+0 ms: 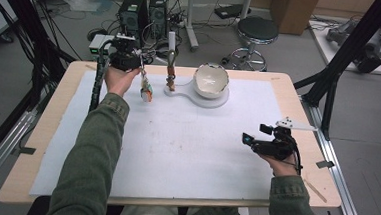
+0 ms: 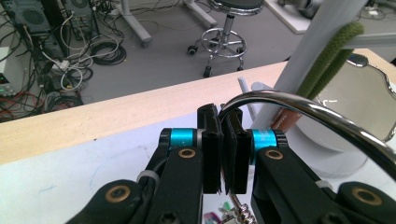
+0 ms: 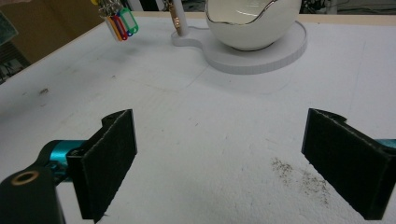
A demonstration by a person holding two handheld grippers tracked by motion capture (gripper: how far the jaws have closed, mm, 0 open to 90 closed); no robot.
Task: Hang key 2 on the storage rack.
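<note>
**Clearance: far edge crowded, middle open**

Mat [image 1: 185, 152] centre and near side are free. Bowl [image 1: 210, 80] on its stand [image 1: 214, 100] and the post [image 1: 171, 68] block the far middle; keys [image 1: 146, 91] hang just left of the post.

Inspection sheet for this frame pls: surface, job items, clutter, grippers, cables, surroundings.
Surface: wooden table under a white mat; grey specks on the mat near the right gripper's jaws.
Job's things: key ring with coloured tags hanging from it; white stand with an upright post; white bowl on the stand's round base.
Clutter: nothing seen.
Grippers: left gripper shut on the key ring, raised beside the post; right gripper open, nothing between the jaws, low over the mat.
Cables: one trails from each gripper; loose tangle on the floor behind the table.
Surroundings: computer towers, stool, black frame struts.
</note>
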